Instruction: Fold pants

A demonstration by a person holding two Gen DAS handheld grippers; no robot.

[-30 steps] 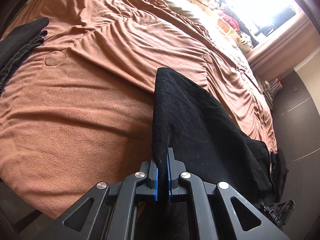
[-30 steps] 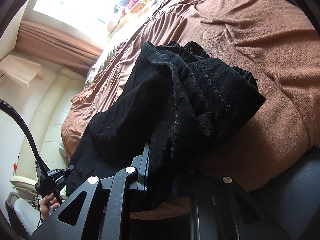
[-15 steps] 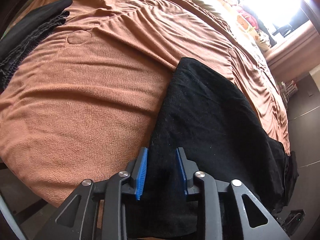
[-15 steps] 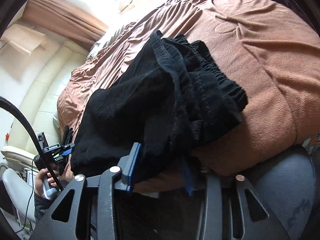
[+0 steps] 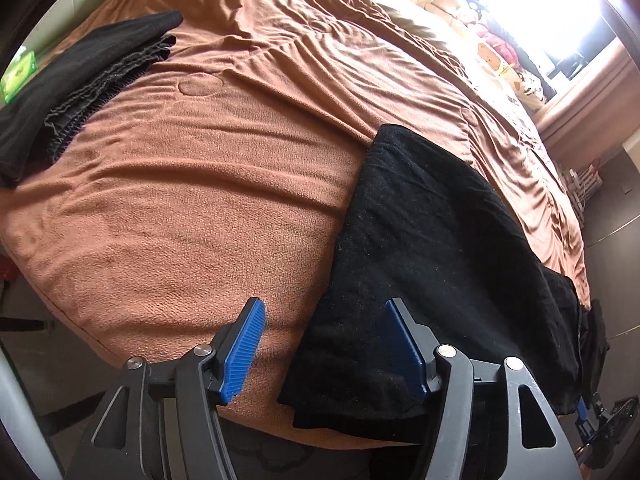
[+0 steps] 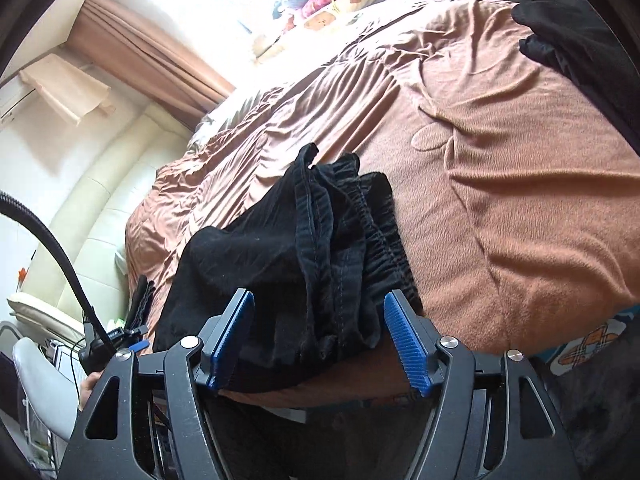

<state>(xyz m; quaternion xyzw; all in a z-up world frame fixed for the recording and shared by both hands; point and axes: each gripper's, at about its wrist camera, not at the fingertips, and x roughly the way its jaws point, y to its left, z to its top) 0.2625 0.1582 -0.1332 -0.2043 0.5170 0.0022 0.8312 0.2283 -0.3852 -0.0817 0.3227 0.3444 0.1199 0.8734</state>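
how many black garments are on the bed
2. The black pants lie along the near edge of the brown bedspread; a second folded dark garment sits at the far left corner. More may be hidden.

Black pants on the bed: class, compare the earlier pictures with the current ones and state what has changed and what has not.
Both hand-held grippers let go. The left hand-held gripper and the right hand-held gripper, each clamped on the black pants a second ago, have just been opening; the cloth now lies loose between their pads on the brown bedspread. Unchanged: the dark folded clothes at the far edge.
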